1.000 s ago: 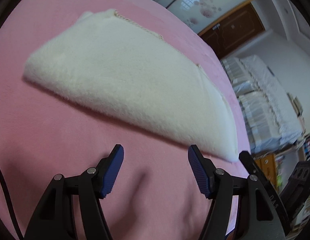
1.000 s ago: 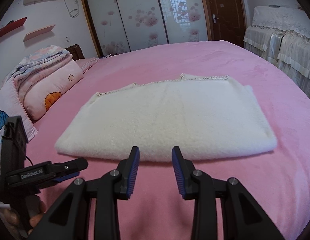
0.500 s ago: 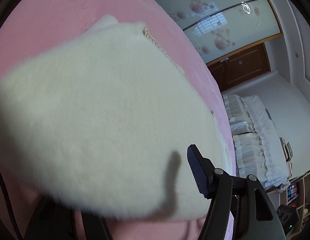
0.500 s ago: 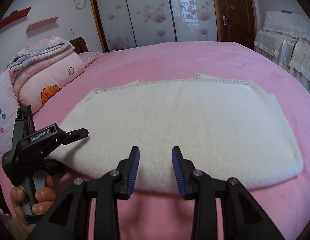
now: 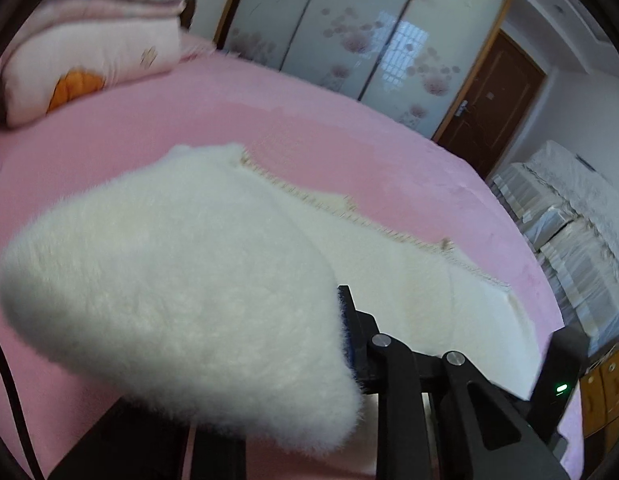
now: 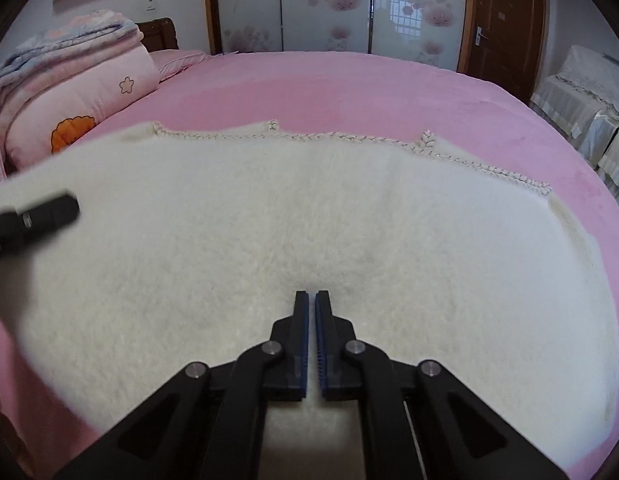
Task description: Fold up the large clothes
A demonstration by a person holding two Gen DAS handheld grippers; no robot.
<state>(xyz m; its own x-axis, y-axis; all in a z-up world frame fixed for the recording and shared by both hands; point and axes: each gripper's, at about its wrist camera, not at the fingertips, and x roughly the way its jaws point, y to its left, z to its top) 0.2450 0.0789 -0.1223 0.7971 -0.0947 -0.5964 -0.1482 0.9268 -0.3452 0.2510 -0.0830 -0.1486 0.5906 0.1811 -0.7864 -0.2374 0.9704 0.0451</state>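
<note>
1. Right wrist view fills with the task's thing, a white fluffy garment (image 6: 309,216), folded and spread flat across the pink bedcover (image 6: 349,80).
2. A braided trim (image 6: 349,138) edges the garment's far side, the side facing the wardrobe.
3. Over the garment's near edge, the right gripper (image 6: 312,300) has its blue-padded jaws drawn almost together with only a thin slit between them; the fleece lies under and around the tips, and whether any of it is pinched in the slit cannot be told.
4. At the garment's left end, the dark tip of the left gripper (image 6: 49,212) shows blurred against the fleece.
5. Left wrist view shows that end of the garment (image 5: 181,280) raised off the bedcover (image 5: 149,132) and draped over the left gripper (image 5: 269,360), whose jaws are closing with the fleece between them; one blue pad (image 5: 343,328) presses into the pile, and the other finger is hidden under the cloth.
6. The rest of the garment lies flat on the bedcover beyond the raised end.
7. Beyond the garment's left end, a stack of folded pink quilts (image 6: 77,80) sits at the head of the bed.
8. Past the garment's far edge stand flowered sliding wardrobe doors (image 6: 329,4) and a brown door (image 6: 501,28).
9. Off the garment's right end, furniture under pale covers (image 6: 585,92) stands beside the bed.
</note>
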